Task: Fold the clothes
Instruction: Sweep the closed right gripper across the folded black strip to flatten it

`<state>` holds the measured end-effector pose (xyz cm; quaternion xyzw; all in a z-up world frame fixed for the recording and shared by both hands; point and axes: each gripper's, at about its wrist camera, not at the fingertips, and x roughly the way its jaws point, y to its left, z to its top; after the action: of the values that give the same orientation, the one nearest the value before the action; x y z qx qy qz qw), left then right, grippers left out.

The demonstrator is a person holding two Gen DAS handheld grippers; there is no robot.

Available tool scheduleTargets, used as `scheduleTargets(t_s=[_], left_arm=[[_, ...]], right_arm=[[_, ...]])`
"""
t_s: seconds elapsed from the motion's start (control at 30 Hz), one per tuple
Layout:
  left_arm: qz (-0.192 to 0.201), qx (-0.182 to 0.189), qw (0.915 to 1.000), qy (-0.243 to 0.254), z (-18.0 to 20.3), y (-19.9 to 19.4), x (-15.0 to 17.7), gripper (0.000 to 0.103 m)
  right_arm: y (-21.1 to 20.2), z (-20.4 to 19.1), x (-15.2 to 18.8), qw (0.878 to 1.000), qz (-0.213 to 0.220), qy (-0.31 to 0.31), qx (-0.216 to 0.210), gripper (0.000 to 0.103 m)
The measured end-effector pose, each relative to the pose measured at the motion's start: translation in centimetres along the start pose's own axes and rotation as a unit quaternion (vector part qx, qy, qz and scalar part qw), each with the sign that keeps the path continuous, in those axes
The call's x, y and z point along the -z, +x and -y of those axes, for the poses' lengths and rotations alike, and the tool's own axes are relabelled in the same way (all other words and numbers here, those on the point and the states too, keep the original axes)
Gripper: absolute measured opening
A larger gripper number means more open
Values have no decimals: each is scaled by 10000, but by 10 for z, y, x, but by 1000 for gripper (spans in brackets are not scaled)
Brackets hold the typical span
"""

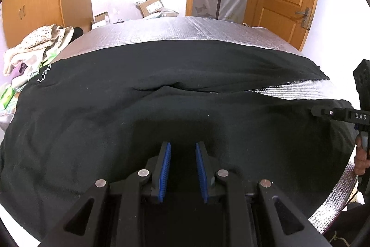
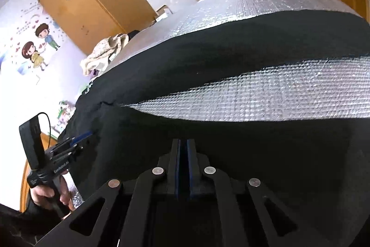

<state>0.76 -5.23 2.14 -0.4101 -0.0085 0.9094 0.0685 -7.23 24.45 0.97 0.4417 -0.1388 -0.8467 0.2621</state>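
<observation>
Left wrist view shows the left gripper (image 1: 182,149) with its blue pads spread above a black garment (image 1: 115,96) lying across the silver-quilted bed (image 1: 185,29), while the right gripper (image 2: 184,147), jaws nearly together with nothing visibly between them, hovers over the same cloth.

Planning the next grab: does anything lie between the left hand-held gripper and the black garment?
Nothing visible does. The left hand-held gripper hangs open directly over the black garment, spread on the silver mat. The cream cloth pile sits off at the mat's far-left edge.
</observation>
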Motion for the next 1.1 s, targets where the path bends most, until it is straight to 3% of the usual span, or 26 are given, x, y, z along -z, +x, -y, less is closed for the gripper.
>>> scheduleTargets(t_s=[0.2,0.23,0.53,0.77,0.97,1.1], left_arm=[[25,-7,10000,17,2,1,1,23],[30,-3,10000,20,2,1,2,23],[48,-46,10000,63,4,3,0,23],[56,-62,9999,81,4,3,1,23],[56,-45,9999,80,4,4,1,23],[30,-77,9999,131,6,5,0,23]], right_arm=[[1,5,-4,9997,45,156,197,7],[2,8,-4,9995,21,227,241,3],[-15,18,-4,9980,292,428,371,7],[-33,47,1,9940,416,751,680,4],[-70,87,6,9840,737,1131,1162,4],[-102,123,14,9682,1089,1565,1620,4]])
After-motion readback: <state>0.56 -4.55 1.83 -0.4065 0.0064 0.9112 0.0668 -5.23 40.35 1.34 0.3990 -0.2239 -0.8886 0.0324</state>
